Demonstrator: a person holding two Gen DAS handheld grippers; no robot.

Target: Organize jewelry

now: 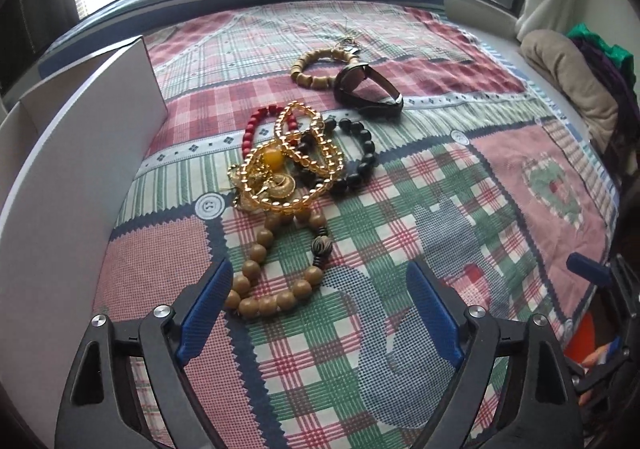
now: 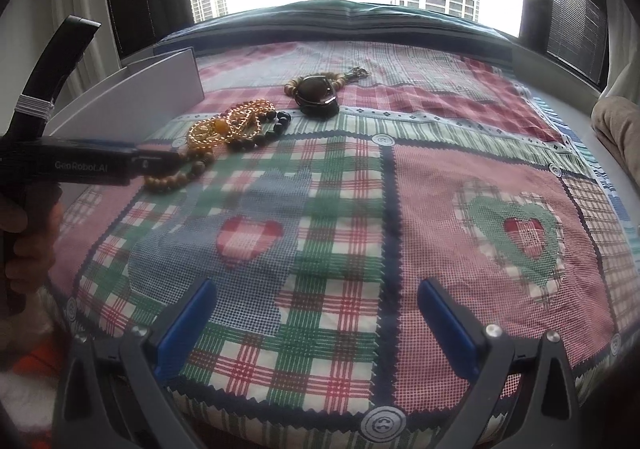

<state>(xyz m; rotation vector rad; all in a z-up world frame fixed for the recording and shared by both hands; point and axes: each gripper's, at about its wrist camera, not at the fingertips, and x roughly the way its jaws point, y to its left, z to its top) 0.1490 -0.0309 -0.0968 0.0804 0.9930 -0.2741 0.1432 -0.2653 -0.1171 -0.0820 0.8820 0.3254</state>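
The bed (image 1: 460,185), covered with a patchwork plaid bedspread, carries everything, and a white box (image 1: 80,153) stands on its left edge. The jewelry lies just beside this box: a tangled heap (image 1: 292,161) of gold chain, red beads and black beads, with a tan wooden bead bracelet (image 1: 272,281) in front of it, touching it. Behind the heap, apart from it, lie a second wooden bracelet (image 1: 316,67) and a dark wristwatch (image 1: 368,93).

The left gripper (image 1: 320,313) hovers low before the tan bracelet with its jaws spread wide, holding nothing. The right gripper (image 2: 316,325) is also wide apart and empty, well away from the jewelry.

I think the main risk is the tangle: lifting one strand may drag the others, or a chain may slip from the jaws. The soft bedspread may also get pinched with the beads.

Only the left view shows the red beads and the separate strands clearly. Only the right view shows the left gripper's body from the side, its tip beside the tan bracelet.
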